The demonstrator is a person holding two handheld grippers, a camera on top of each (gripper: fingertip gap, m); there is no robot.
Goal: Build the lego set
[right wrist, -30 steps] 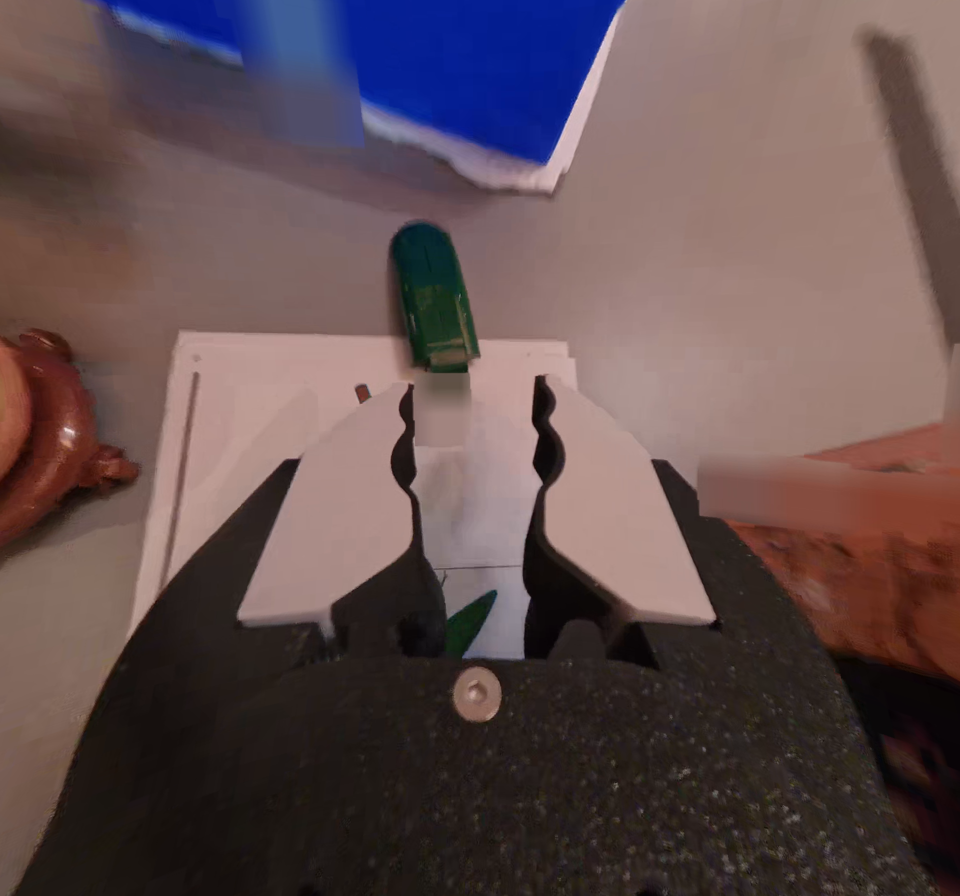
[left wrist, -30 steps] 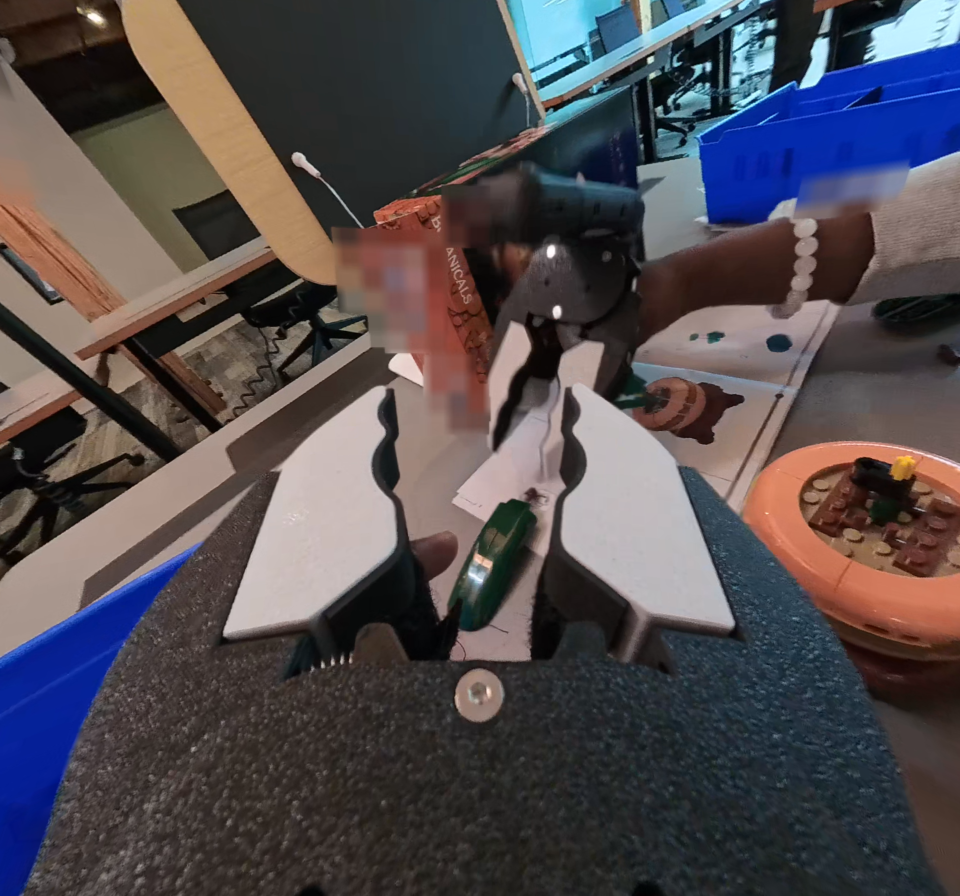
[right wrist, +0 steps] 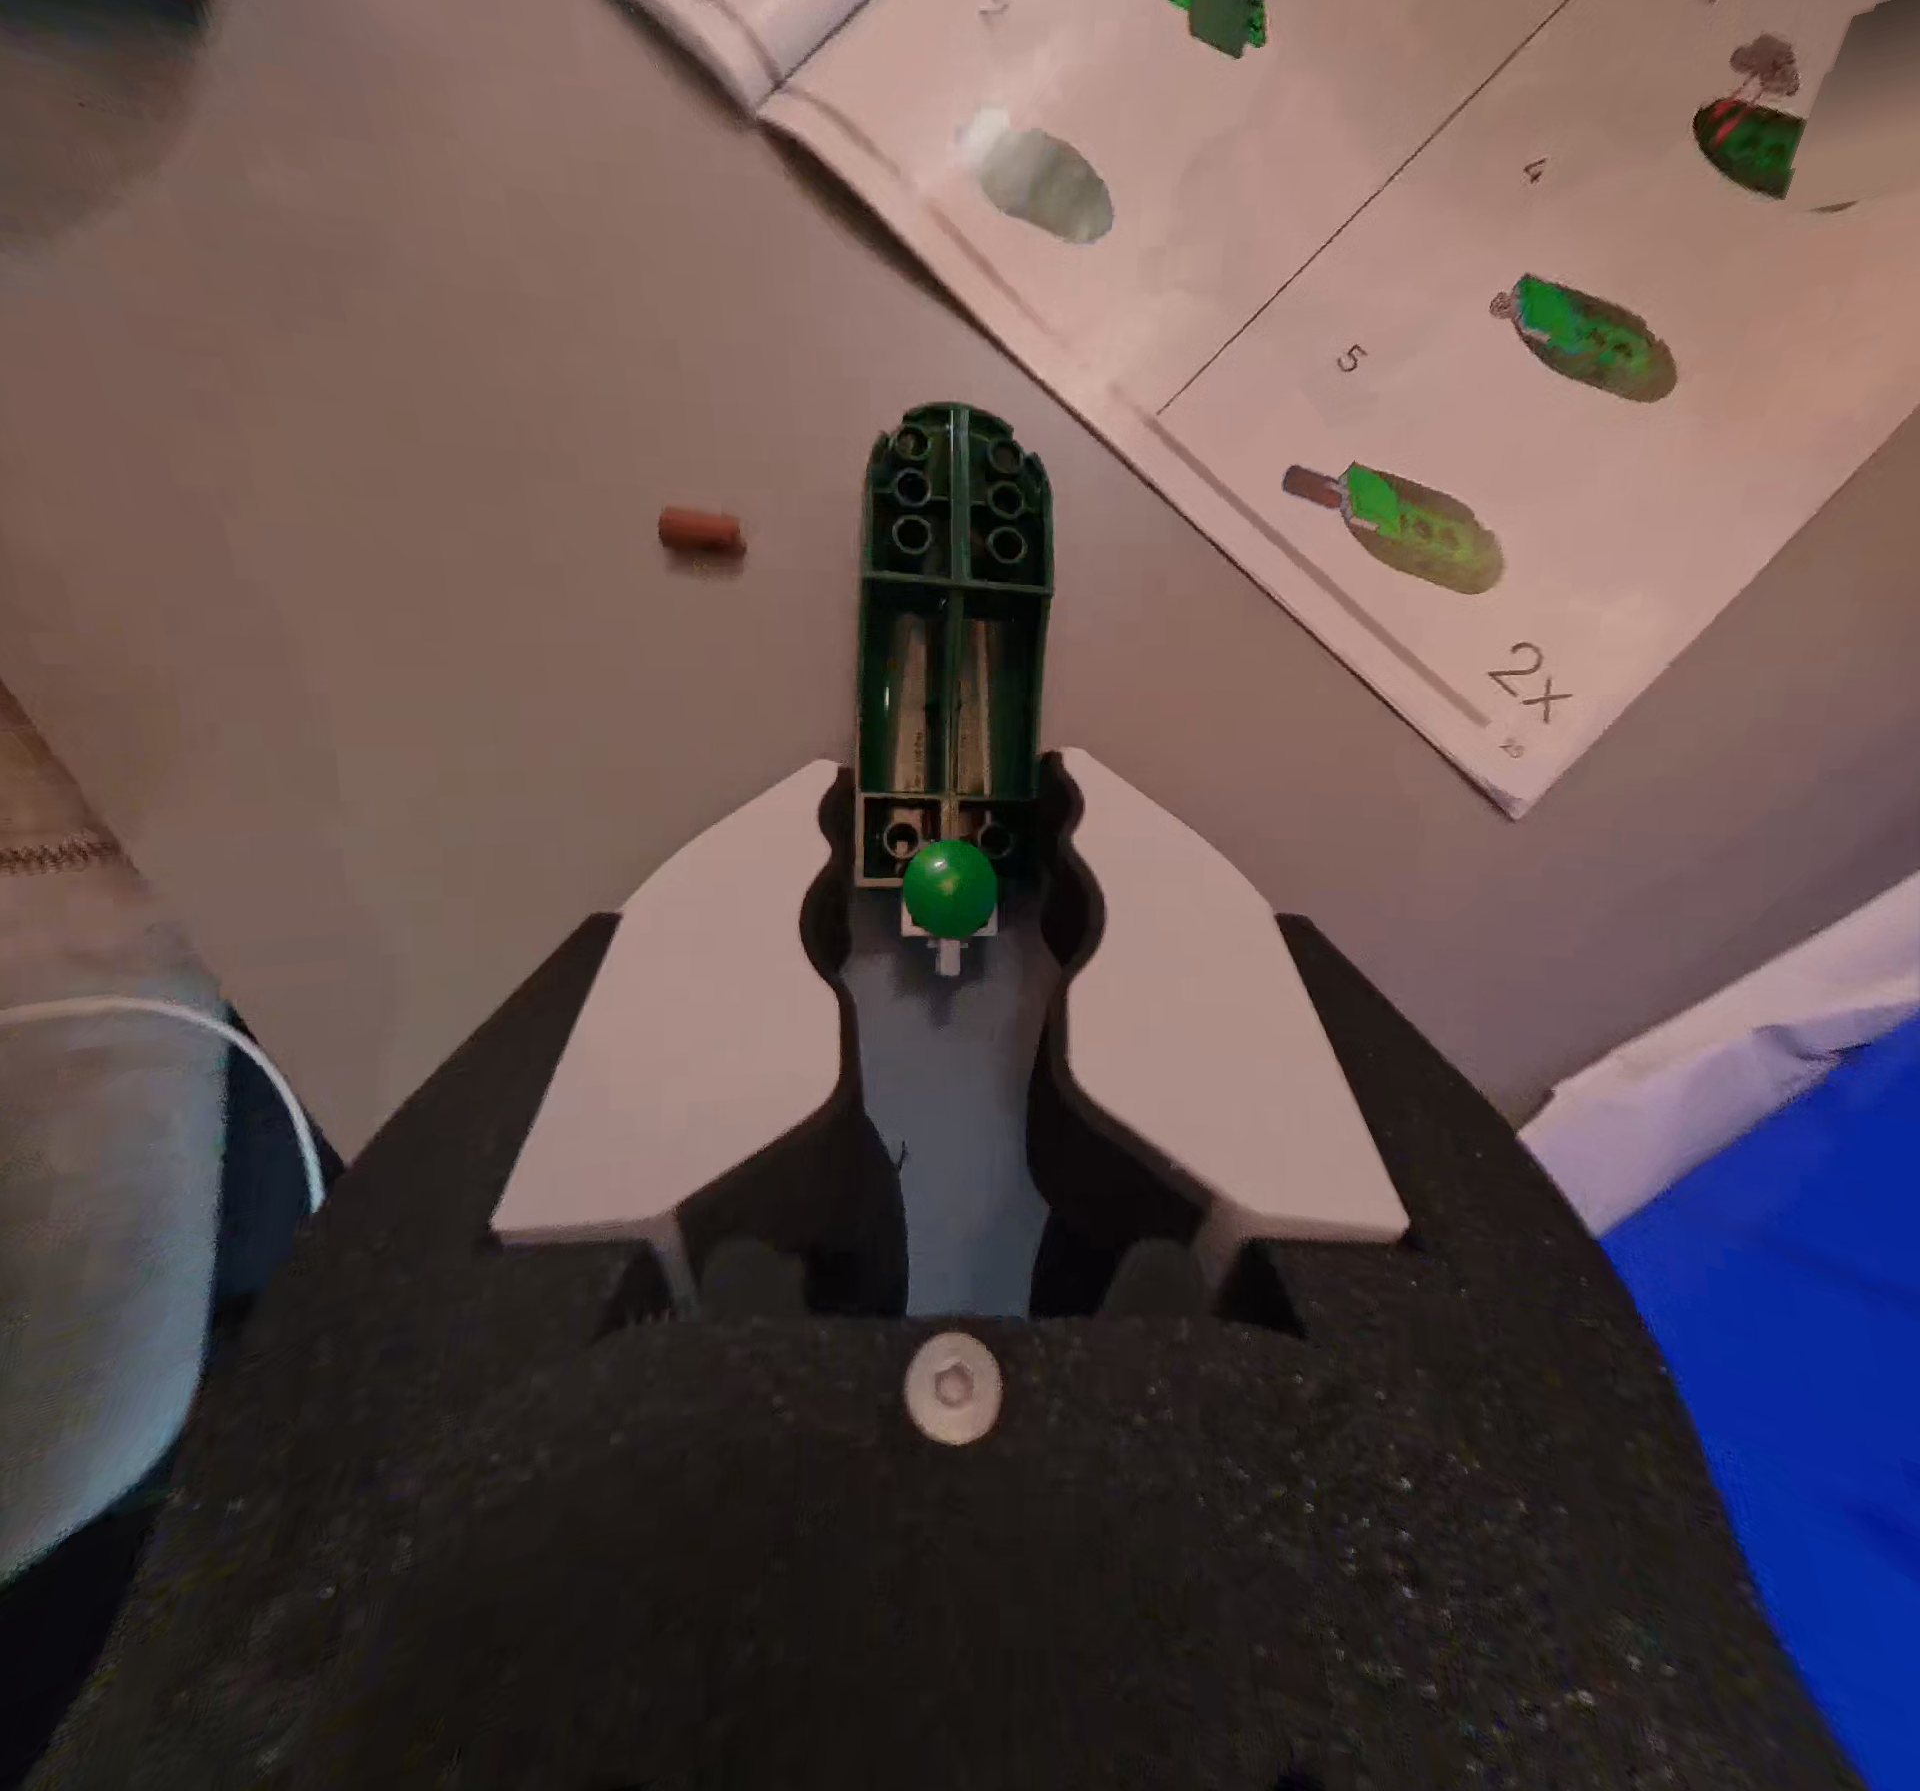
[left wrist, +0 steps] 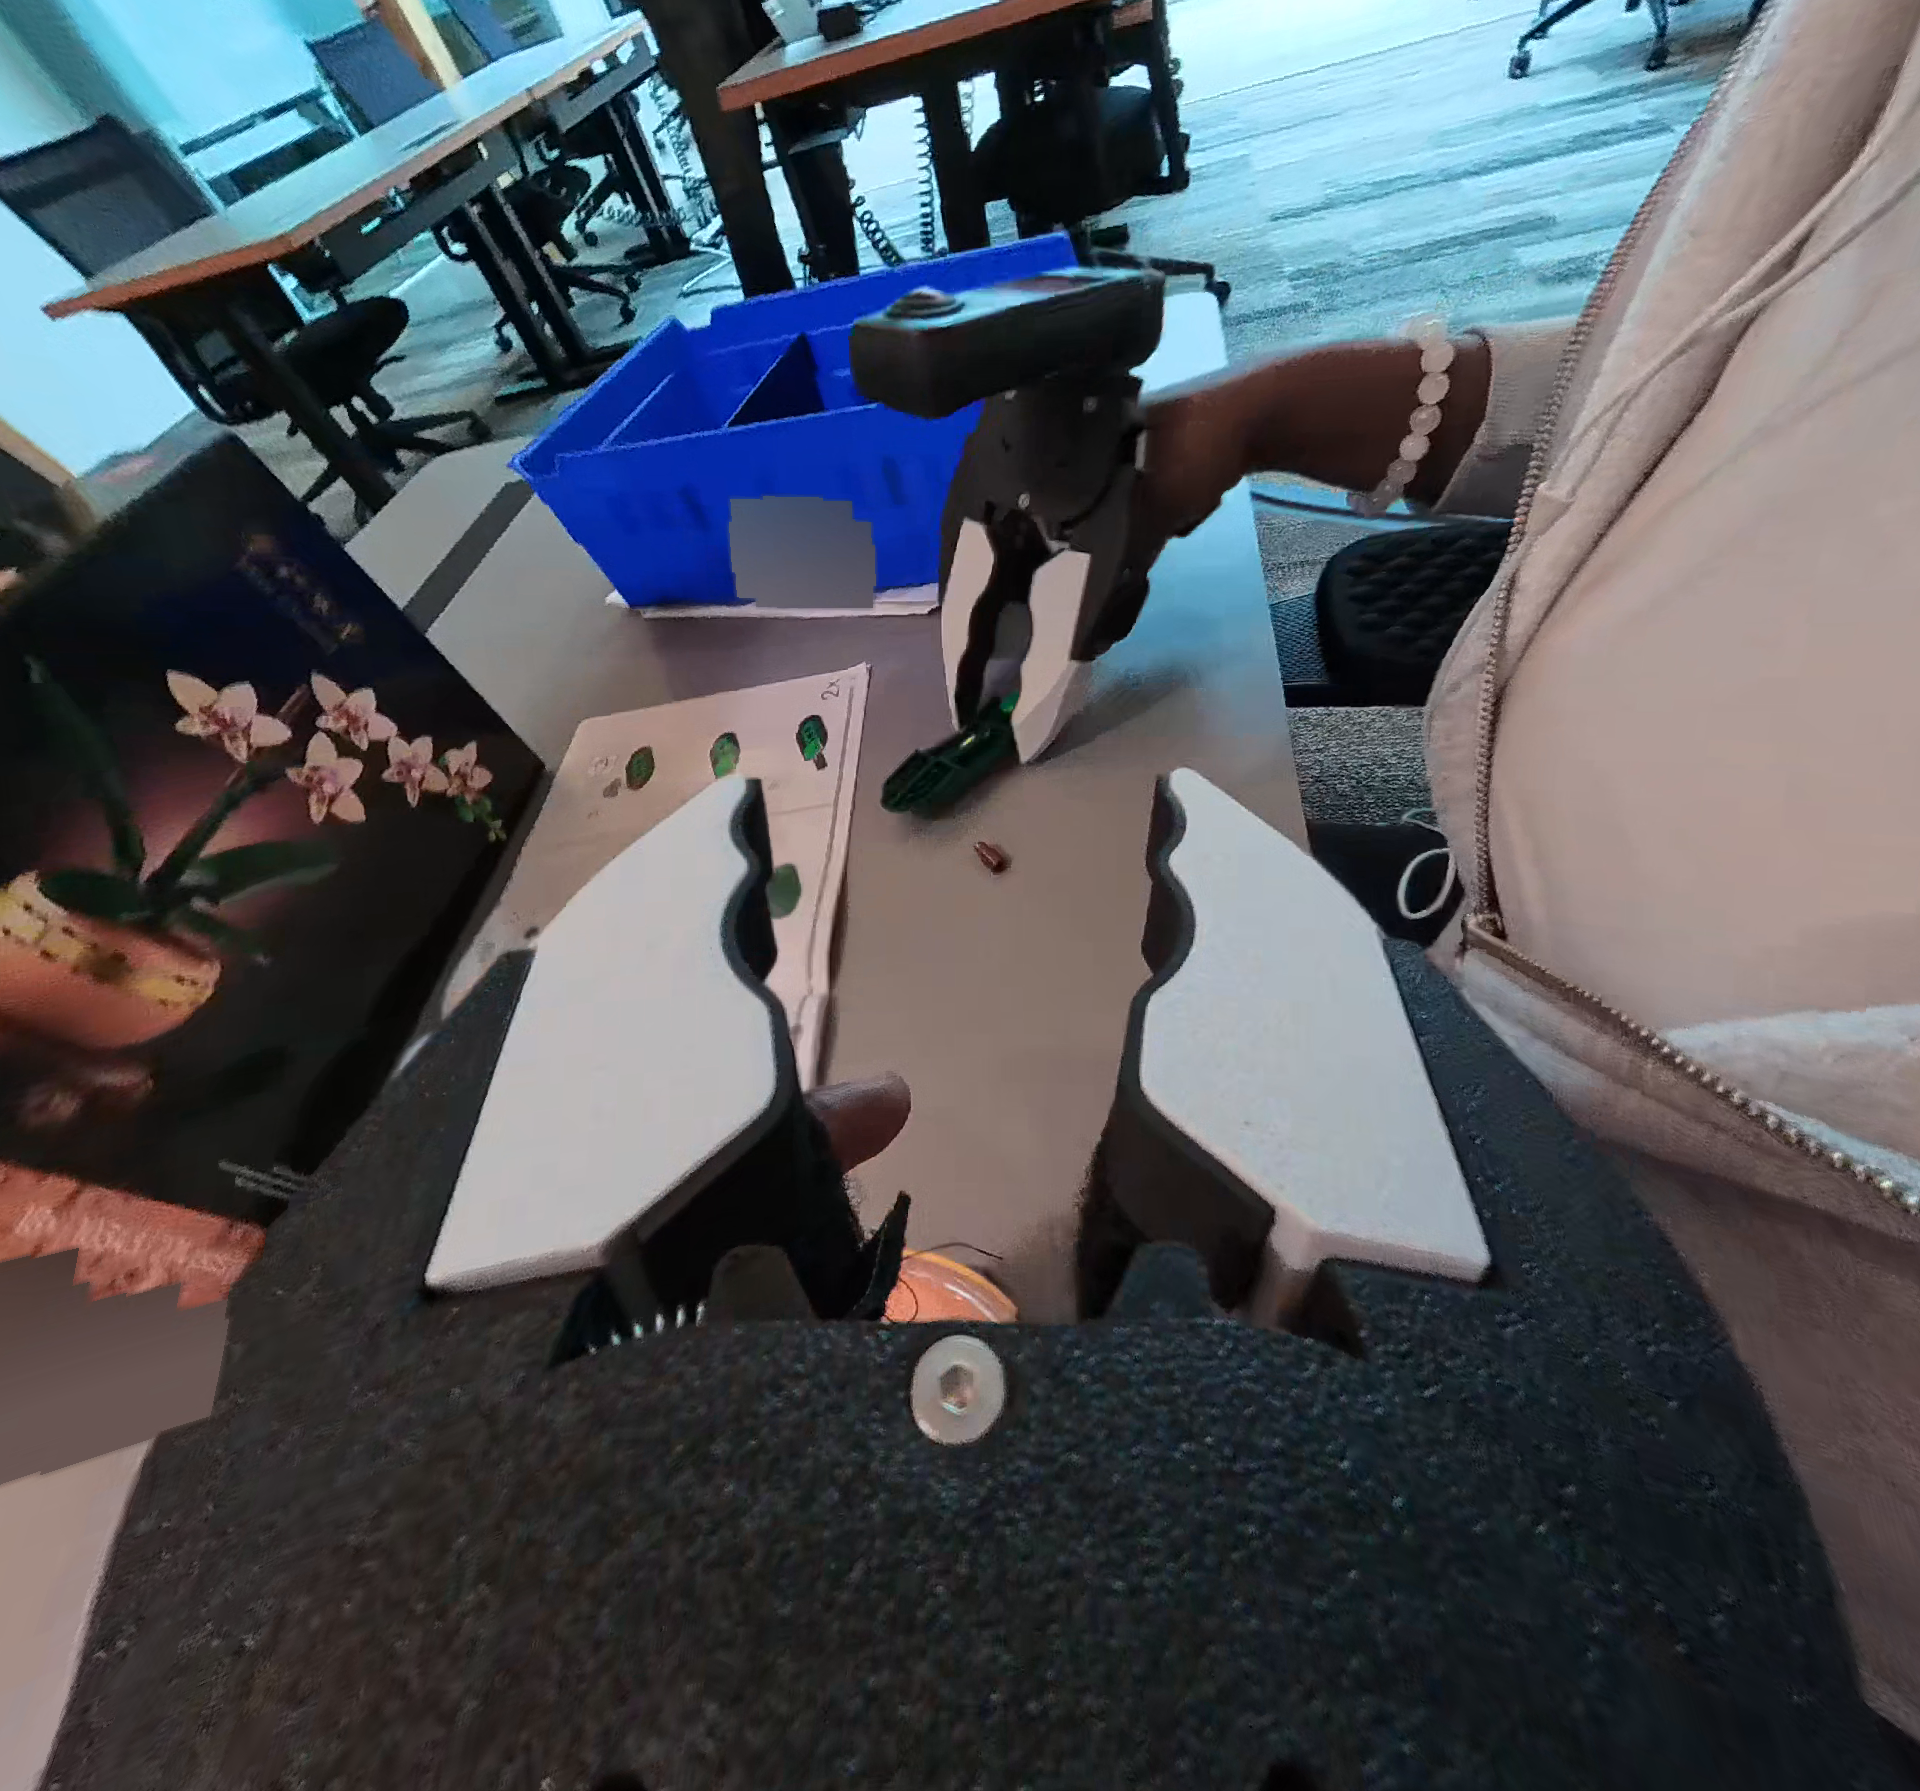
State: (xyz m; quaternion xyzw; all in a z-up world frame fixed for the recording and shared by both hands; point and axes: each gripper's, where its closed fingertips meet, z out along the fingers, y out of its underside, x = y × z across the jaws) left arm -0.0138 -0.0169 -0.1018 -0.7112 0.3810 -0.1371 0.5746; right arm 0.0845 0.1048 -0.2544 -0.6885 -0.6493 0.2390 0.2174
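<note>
Right wrist view: the right tongs (right wrist: 951, 785) pinch the square end of the green leaf (right wrist: 954, 598), which lies underside-up, its hollow tubes showing, with a round green knob at its near end. A second ago that leaf lay rounded-side-up ahead of spread tongs; now it is flipped and held. A brown peg (right wrist: 702, 532) lies loose on the tabletop (right wrist: 416, 391) at about 9 o'clock from the leaf, near but apart. The booklet (right wrist: 1299, 307) spreads at 1 o'clock, its lower panels picturing a leaf with a brown stub joined on.

From the left wrist view the right tongs (left wrist: 1003, 713) tilt the leaf (left wrist: 951, 765) down until its far tip seems to rest on the tabletop, though I cannot tell for sure. The left tongs (left wrist: 956, 796) are spread wide and empty; earlier they stood over the leaf, so they appear to have let it go to the other side. The peg (left wrist: 991, 856) sits just ahead of them at 12 o'clock.

My guess is the empty tongs will fetch the peg for that knob end.
</note>
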